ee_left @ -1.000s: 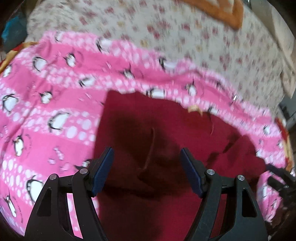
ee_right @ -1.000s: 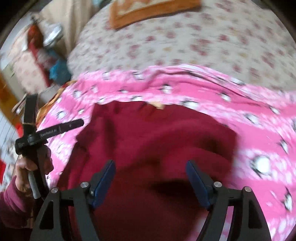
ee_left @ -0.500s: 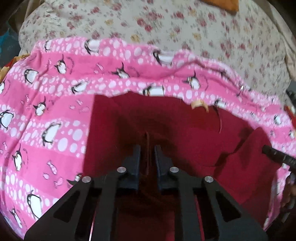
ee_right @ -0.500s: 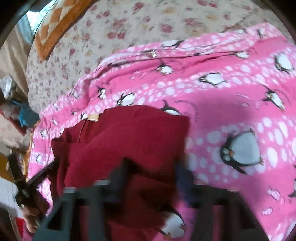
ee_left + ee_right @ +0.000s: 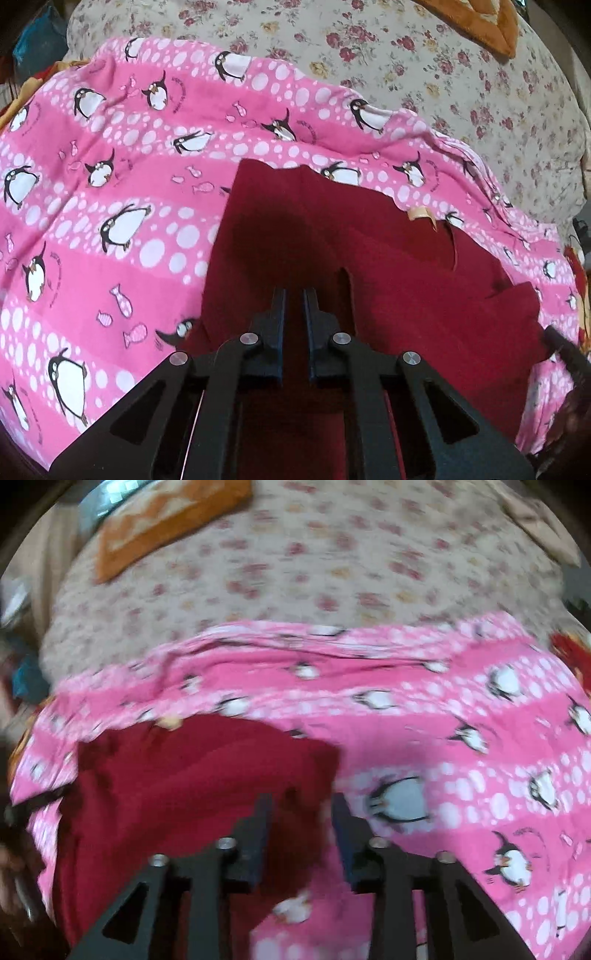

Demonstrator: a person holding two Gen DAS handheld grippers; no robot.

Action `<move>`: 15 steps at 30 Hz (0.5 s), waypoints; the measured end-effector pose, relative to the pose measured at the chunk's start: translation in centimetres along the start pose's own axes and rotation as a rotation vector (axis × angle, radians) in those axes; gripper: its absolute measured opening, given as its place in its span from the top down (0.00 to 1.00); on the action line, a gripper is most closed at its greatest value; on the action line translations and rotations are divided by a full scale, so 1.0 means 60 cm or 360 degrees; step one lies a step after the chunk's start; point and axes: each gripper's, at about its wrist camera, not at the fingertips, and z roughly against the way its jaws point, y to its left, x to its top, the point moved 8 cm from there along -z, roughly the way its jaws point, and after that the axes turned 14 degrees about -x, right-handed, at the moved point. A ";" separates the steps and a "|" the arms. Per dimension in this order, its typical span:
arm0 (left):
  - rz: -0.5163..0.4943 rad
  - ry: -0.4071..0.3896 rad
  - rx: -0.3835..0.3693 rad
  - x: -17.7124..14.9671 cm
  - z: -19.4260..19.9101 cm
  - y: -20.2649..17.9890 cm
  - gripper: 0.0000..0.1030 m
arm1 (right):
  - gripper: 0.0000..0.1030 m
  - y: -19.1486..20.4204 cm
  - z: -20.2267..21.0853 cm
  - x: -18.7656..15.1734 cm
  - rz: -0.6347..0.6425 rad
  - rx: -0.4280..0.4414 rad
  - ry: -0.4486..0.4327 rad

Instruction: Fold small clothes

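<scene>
A dark red garment [image 5: 369, 266] lies on a pink penguin-print blanket [image 5: 110, 184]. It has a small tan label [image 5: 419, 212] at its far edge. My left gripper [image 5: 294, 295] is shut on a fold of the red cloth near its middle. In the blurred right wrist view the red garment [image 5: 192, 775] lies at the left. My right gripper [image 5: 301, 805] stands over its right edge with the jaws partly apart and red cloth between them; whether it grips is unclear.
The pink blanket [image 5: 461, 738] lies on a floral bedspread [image 5: 406, 55]. An orange patterned cushion [image 5: 166, 517] sits at the far side of the bed. Clutter shows beyond the bed's left edge.
My left gripper has closed on a fold of the red garment and stays shut. My right gripper has swung around over the garment's right edge and its jaws have narrowed.
</scene>
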 end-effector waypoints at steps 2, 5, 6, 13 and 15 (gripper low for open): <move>-0.0032 -0.0008 -0.0003 -0.002 0.006 -0.010 0.90 | 0.60 0.024 -0.009 -0.032 0.0133 -0.0012 0.0066; -0.0069 -0.0006 -0.0032 -0.003 0.004 -0.024 0.58 | 0.60 0.030 -0.026 -0.086 0.0265 -0.0112 0.0152; -0.0085 -0.0019 -0.0018 -0.002 0.004 -0.027 0.54 | 0.60 0.023 -0.018 -0.091 0.0220 -0.0092 0.0124; -0.0121 -0.0017 -0.0009 0.004 -0.008 -0.047 0.53 | 0.57 0.000 0.035 -0.098 0.0036 0.0026 0.0104; -0.0092 -0.0052 -0.0031 0.005 0.003 -0.047 0.53 | 0.57 0.001 0.043 -0.100 0.0053 0.0013 0.0095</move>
